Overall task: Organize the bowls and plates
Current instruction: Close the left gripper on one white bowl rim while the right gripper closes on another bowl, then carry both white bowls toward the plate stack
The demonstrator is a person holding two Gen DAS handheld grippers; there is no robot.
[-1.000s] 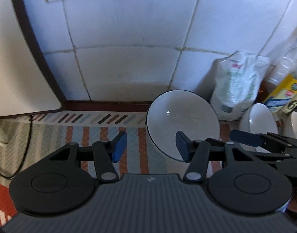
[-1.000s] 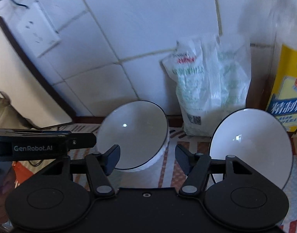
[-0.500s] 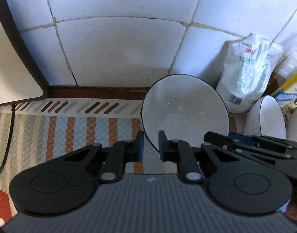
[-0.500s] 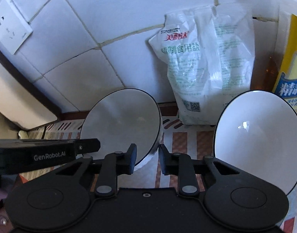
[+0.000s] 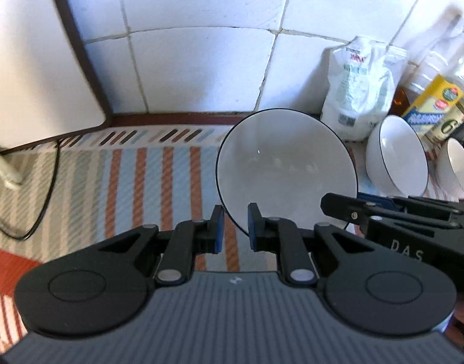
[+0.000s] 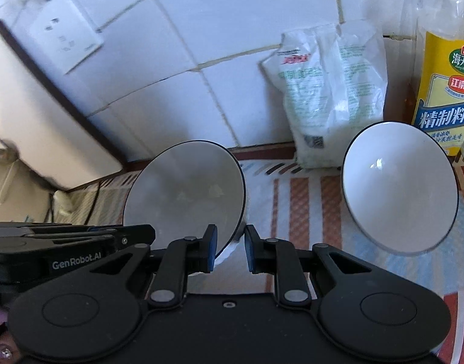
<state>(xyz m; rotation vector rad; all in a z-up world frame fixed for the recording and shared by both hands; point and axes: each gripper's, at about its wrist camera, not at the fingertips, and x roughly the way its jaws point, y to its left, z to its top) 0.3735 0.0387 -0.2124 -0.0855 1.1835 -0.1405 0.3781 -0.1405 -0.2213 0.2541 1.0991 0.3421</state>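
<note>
Bowl [image 5: 285, 170], white with a thin dark rim, sits tilted toward me over the striped cloth [image 5: 125, 182], close to the tiled wall [image 5: 195, 69]. Both my tongs pinch its near rim: my left gripper [image 5: 234, 227] nips the lower left edge, one blue pad inside and one outside, and my right gripper [image 6: 228, 250] nips the lower right edge the same way. Nothing but that thin lip sits between each pair of fingers.

It looks like glazed ceramic, so I judge it stiff, fairly heavy, slick and easy to chip. A rim pinch gives little purchase; two holds on opposite sides of the near edge should keep it from swinging or slipping.

To the right stands a second white bowl [image 6: 398, 188], well apart, with a third bowl [image 5: 457, 170] beyond it. Behind them lean a white plastic bag [image 6: 325, 91] and a yellow-labelled bottle [image 6: 444, 100]. A white appliance [image 5: 35, 60] stands at far left.
</note>
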